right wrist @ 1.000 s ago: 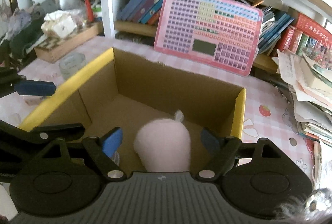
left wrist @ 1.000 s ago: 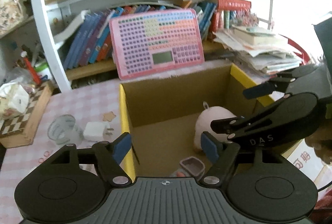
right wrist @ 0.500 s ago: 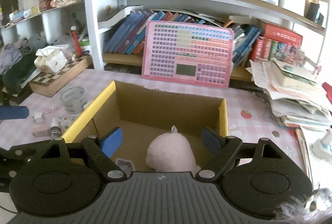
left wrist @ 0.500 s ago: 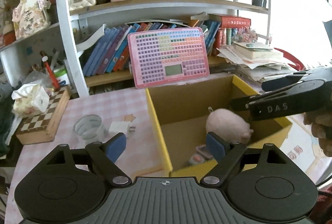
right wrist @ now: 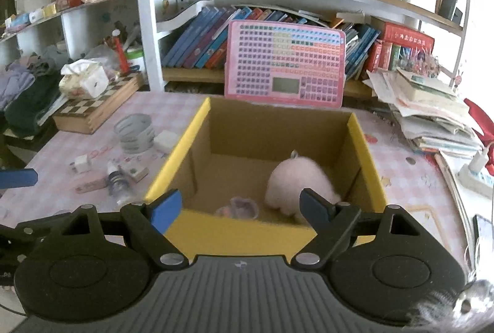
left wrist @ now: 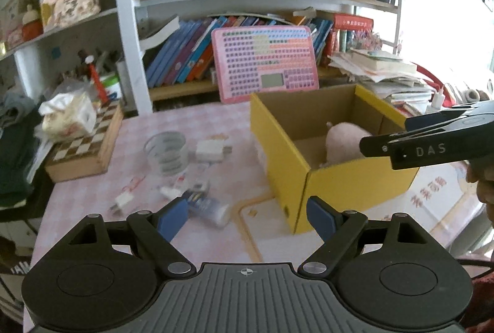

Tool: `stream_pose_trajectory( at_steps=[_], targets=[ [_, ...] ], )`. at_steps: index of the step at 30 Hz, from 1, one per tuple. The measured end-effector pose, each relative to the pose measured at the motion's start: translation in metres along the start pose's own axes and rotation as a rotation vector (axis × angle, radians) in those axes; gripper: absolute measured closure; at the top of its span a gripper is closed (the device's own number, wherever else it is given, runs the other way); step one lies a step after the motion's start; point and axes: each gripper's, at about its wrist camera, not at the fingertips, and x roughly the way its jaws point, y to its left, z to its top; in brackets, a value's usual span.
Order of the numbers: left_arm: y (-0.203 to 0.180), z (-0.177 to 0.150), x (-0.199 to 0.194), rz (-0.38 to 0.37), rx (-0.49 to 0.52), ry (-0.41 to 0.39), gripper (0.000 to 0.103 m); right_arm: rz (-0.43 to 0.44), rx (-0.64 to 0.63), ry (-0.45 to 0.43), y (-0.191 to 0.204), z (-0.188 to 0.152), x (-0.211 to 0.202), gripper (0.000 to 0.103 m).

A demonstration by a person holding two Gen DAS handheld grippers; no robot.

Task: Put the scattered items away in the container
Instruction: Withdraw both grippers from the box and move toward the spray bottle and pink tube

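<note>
Hovering empty, the left gripper (left wrist: pixel 247 214) has just been opening its jaws, with nothing between them; the right gripper (right wrist: pixel 239 208) is spread and bare too. Just beyond the left fingertips lies a small bottle (left wrist: pixel 205 206), then a white charger (left wrist: pixel 211 150) and glass cup (left wrist: pixel 166 152) farther off. The yellow box (right wrist: pixel 366 153) (pink plush (right wrist: pixel 298 183) inside) sits ahead of the right fingers. Between drops, I judge; next comes lowering onto the bottle.
</note>
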Motion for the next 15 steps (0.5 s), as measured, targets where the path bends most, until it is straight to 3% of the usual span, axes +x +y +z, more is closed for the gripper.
stream_pose_trajectory(
  at_steps=[15],
  targets=[
    [0.042, -0.032, -0.028, -0.024, 0.031, 0.028, 0.016, 0.007, 0.023, 0.037, 0.073, -0.035, -0.023, 0.02]
  ],
)
